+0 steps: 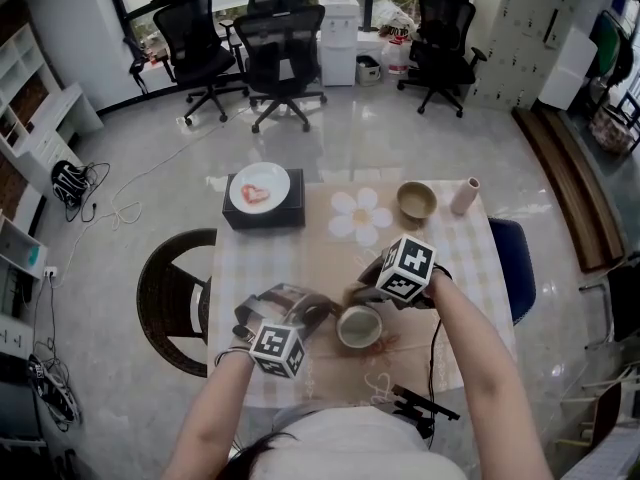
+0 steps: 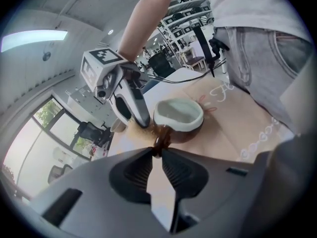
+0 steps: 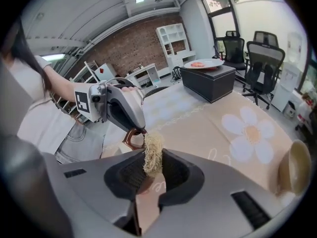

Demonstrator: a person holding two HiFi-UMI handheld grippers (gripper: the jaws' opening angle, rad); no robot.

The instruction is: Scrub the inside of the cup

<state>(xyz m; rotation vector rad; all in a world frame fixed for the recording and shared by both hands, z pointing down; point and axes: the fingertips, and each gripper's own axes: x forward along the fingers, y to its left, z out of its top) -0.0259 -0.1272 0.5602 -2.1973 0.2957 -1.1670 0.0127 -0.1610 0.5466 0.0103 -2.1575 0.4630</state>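
Note:
A brown cup (image 1: 359,326) with a white inside (image 2: 178,115) stands on the beige tablecloth near the front. My left gripper (image 2: 159,150) is shut on the cup's brown handle (image 2: 161,142), coming from the cup's left (image 1: 322,314). My right gripper (image 3: 151,158) is shut on a straw-coloured fibre scrubber (image 3: 152,151). In the head view it (image 1: 360,294) hangs at the cup's far rim. The left gripper view shows its fingers (image 2: 134,103) just left of the cup, outside the rim. The cup's handle (image 3: 132,138) shows beyond the scrubber.
At the back of the table (image 1: 470,268) are a black box (image 1: 262,211) carrying a white plate (image 1: 259,187), a flower-shaped mat (image 1: 360,215), a tan bowl (image 1: 416,200) and a pinkish tumbler (image 1: 465,196). A black clip-like object (image 1: 420,405) lies at the front edge. Chairs flank the table (image 1: 172,293).

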